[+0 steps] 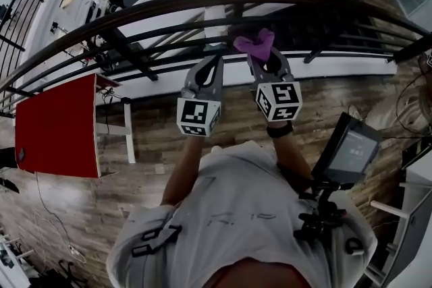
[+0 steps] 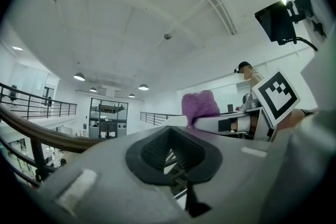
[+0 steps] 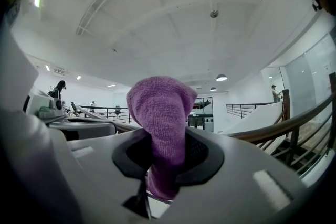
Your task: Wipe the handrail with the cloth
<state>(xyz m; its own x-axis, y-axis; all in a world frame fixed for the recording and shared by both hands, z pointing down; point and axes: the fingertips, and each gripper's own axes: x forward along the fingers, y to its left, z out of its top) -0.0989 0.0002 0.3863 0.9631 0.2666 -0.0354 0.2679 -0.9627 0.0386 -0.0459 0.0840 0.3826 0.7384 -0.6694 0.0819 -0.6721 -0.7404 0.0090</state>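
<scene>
My right hand-held gripper (image 1: 262,57) clamps the cloth (image 1: 255,44) | my left hand-held gripper (image 1: 213,61) clenched, empty | advice: press cloth firmly onto handrail (image 1: 202,1) top, sweep lengthwise

The handrail (image 1: 155,7) bars my way ahead, its lower rails (image 1: 337,49) closing the gap beneath; I see open air above the top bar.

On my left a flat red rectangular panel (image 1: 57,125) on white legs (image 1: 128,135), brown wood-plank floor (image 1: 169,145) beneath it, a thin pale cable (image 1: 40,195) trailing over the boards, on my right a dark rectangular screen (image 1: 349,150) on a black mount, round lamps (image 2: 79,76) glowing on a white vaulted ceiling (image 2: 131,18).
</scene>
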